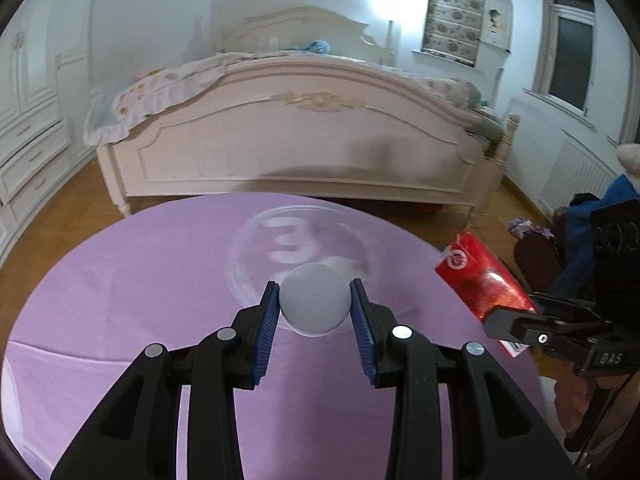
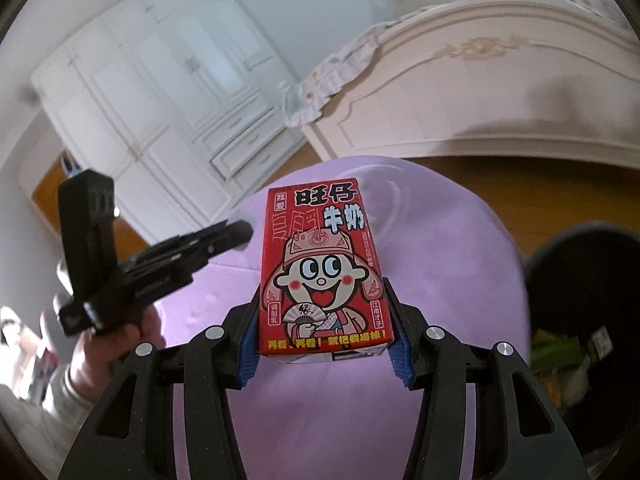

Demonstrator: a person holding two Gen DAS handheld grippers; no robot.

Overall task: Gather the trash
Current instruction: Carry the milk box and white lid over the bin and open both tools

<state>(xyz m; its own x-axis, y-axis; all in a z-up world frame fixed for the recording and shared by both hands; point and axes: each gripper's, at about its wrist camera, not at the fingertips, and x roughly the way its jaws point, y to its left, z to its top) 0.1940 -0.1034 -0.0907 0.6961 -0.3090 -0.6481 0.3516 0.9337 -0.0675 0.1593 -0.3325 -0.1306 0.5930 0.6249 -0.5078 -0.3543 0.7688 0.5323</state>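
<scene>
My left gripper (image 1: 314,300) is shut on a pale grey ball-shaped object (image 1: 313,296) and holds it above the purple table (image 1: 140,280). My right gripper (image 2: 322,332) is shut on a red milk carton (image 2: 320,264) with a cartoon face, held upright above the table (image 2: 460,300). In the left wrist view the carton (image 1: 480,280) and the right gripper (image 1: 516,320) show at the right edge. In the right wrist view the left gripper (image 2: 236,234) shows at the left, held by a hand.
A clear round plate (image 1: 300,248) marked 3 lies on the table ahead of the ball. A black bin (image 2: 584,320) with trash inside stands to the right of the table. A white bed (image 1: 300,140) and white wardrobe (image 2: 160,100) stand beyond.
</scene>
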